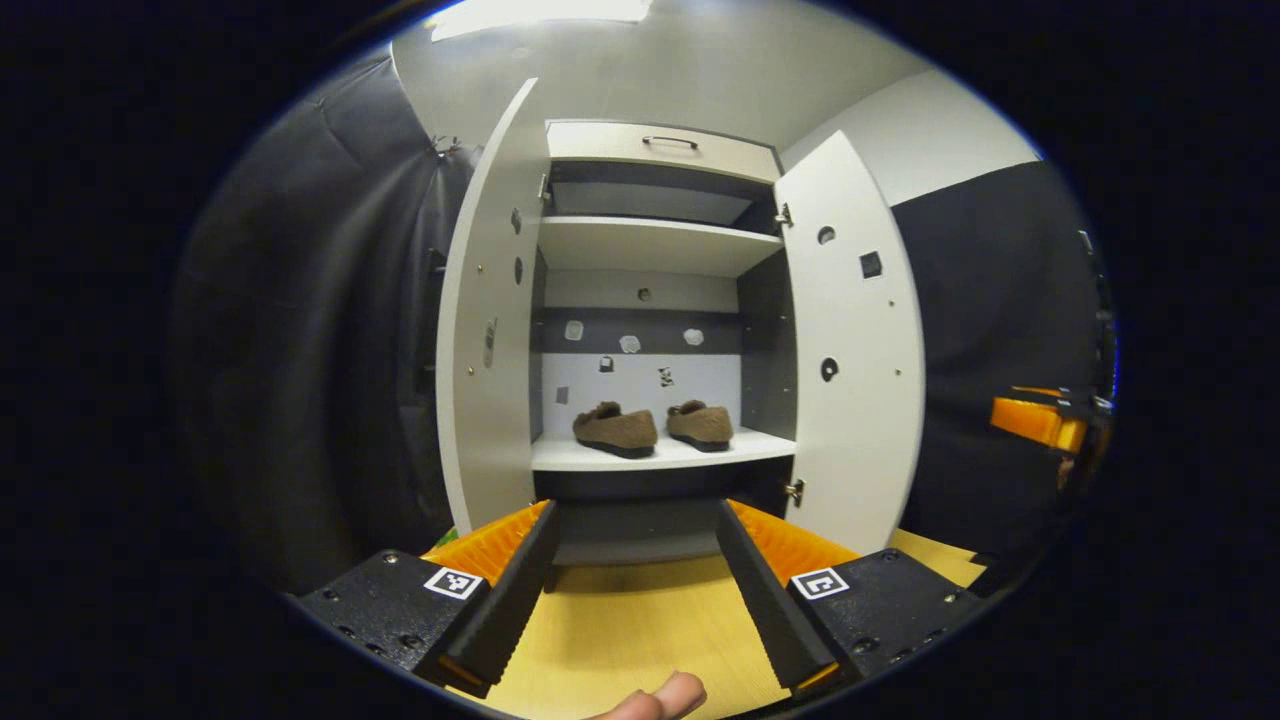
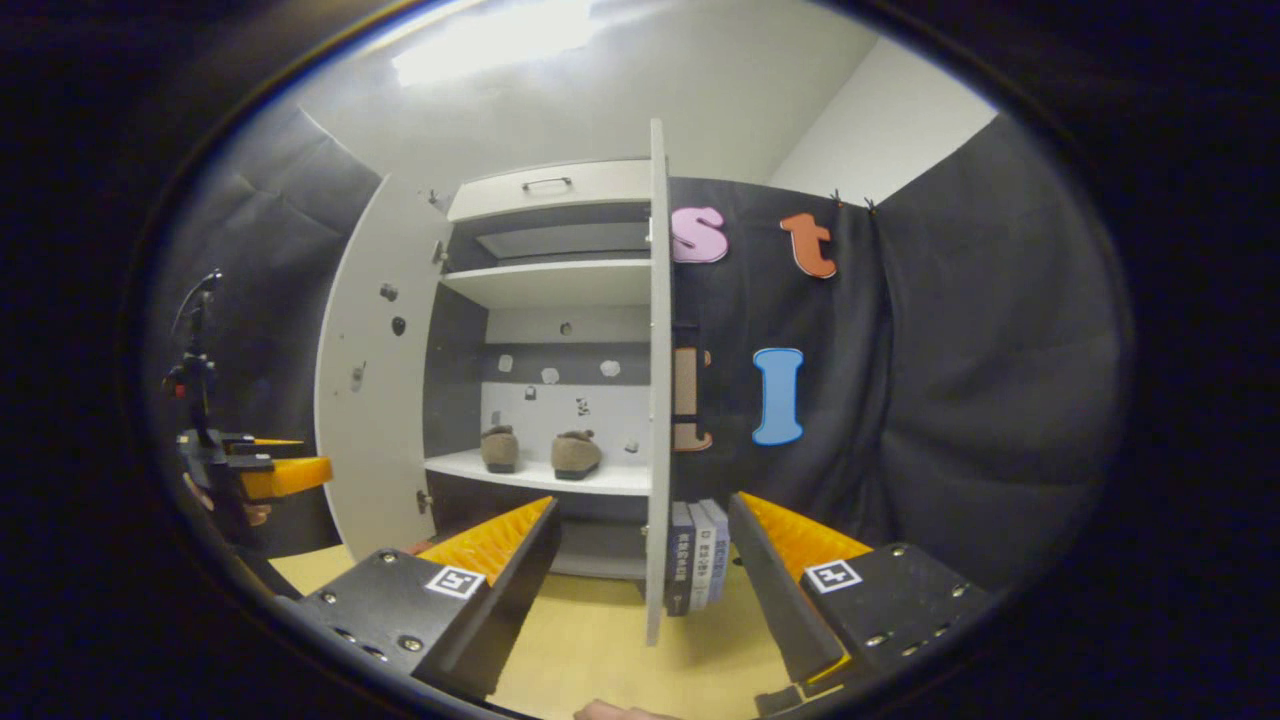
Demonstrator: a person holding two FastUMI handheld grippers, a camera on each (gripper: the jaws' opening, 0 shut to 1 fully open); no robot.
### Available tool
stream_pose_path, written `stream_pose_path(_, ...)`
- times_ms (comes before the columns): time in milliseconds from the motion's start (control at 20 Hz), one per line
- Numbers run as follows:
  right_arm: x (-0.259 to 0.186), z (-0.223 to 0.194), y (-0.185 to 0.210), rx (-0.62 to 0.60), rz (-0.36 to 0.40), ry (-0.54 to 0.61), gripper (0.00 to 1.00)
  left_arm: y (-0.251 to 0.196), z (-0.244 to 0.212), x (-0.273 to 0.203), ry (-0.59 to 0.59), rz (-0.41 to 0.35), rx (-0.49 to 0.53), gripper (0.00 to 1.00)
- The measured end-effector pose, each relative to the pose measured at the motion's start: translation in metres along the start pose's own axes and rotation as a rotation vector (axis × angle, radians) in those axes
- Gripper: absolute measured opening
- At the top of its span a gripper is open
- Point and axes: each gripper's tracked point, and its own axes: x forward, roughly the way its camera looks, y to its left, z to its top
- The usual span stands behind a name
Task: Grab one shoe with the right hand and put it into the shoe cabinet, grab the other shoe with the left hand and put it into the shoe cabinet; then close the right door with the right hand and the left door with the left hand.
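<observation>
The white shoe cabinet stands with both doors swung out. Two brown shoes rest side by side on its lower shelf. My left gripper is open and empty, well in front of that shelf, centred between the left door and the right door. In the right gripper view the right door is edge-on, its edge lined up between the fingers of my open, empty right gripper. The shoes and left door show there too.
Several books stand upright on the yellow floor behind the right door. The left gripper, held by a hand, is at the far left; the right gripper is at the far right. Black cloth walls surround the cabinet.
</observation>
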Motion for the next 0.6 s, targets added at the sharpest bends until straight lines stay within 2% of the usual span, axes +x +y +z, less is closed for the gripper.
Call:
stream_pose_path(200,0.030,0.019,-0.041,-0.041,0.018,0.043,1.00,-0.006,-0.025,-0.009,0.031,-0.048,0.009,0.96)
stream_pose_path(350,0.057,0.034,-0.084,-0.018,-0.026,0.040,0.99,-0.002,-0.032,-0.008,0.048,-0.054,-0.008,0.96)
stream_pose_path(550,0.091,0.042,-0.122,0.004,-0.045,0.031,0.98,0.010,-0.028,-0.009,0.035,-0.031,-0.021,0.97)
stream_pose_path(600,0.101,0.045,-0.131,0.020,-0.046,0.026,0.98,0.014,-0.028,-0.010,0.030,-0.025,-0.011,0.93)
